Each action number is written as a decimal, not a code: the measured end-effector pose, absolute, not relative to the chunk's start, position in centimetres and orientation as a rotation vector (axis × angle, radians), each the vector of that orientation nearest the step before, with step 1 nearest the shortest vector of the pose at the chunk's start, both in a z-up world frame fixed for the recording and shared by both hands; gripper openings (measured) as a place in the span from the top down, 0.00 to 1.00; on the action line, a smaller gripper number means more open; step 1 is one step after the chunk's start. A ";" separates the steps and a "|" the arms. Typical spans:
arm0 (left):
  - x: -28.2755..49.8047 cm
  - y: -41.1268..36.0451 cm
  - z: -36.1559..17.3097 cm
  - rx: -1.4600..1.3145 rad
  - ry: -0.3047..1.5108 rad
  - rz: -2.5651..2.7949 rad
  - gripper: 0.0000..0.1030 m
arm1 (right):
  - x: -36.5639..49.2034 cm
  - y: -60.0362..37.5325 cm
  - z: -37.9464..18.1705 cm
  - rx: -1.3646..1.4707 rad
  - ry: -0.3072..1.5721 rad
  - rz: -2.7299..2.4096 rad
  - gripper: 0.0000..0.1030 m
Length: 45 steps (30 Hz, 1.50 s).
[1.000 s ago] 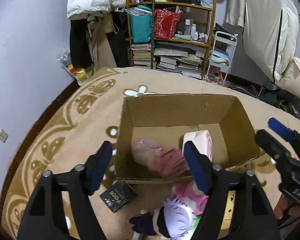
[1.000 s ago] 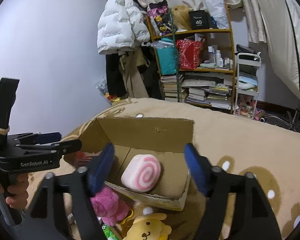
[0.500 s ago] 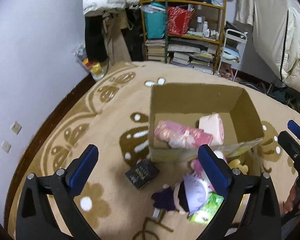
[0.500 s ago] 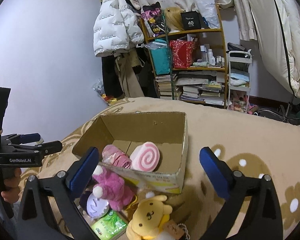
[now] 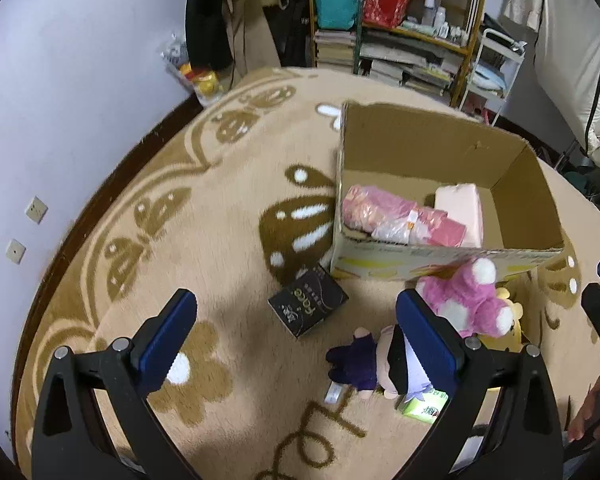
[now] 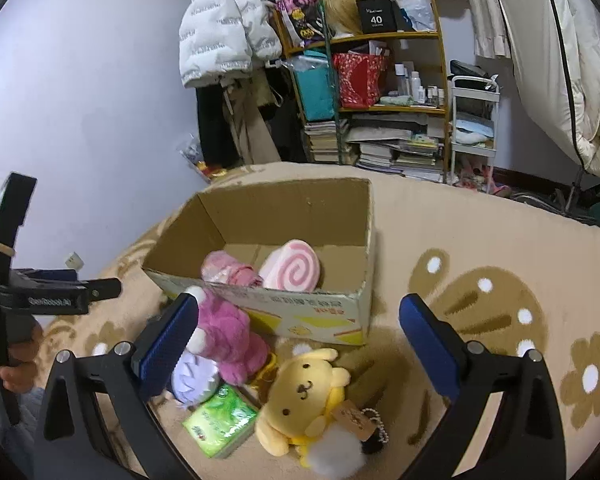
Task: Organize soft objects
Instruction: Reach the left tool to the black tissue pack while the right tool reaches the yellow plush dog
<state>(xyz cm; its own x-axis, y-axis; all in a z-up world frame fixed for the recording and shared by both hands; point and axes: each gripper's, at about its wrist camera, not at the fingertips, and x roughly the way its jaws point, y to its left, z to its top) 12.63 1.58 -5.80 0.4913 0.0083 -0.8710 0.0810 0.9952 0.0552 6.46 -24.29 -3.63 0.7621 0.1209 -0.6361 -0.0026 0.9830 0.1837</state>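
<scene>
Soft toys: a swirl cushion (image 6: 291, 266) and a pink bundle (image 5: 396, 216) lie inside the box (image 6: 324, 316); a pink plush (image 6: 228, 332), a yellow plush (image 6: 300, 392) and a doll (image 5: 376, 364) lie on the rug (image 5: 220, 208) just before it. Left gripper (image 5: 296, 332) and right gripper (image 6: 298, 334) hover above, jaws spread wide, empty.

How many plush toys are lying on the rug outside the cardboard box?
3: a pink plush against the box front, a purple-haired doll beside it, and a yellow dog plush nearest the camera. Others may be hidden behind the gripper fingers.
</scene>
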 end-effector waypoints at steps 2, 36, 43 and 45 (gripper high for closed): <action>12.9 1.6 -6.2 0.095 1.074 -0.042 0.04 | 6.8 -24.4 -4.2 0.178 0.724 0.070 0.00; 18.8 1.5 -16.0 0.106 1.316 0.020 0.04 | 10.6 -23.7 -11.3 0.213 0.976 0.103 0.00; 19.1 1.5 -17.3 0.104 1.343 0.023 0.04 | 11.0 -23.8 -12.3 0.227 1.013 0.107 0.00; 19.2 1.5 -17.4 0.105 1.344 0.020 0.04 | 11.0 -23.8 -12.6 0.231 1.022 0.108 0.00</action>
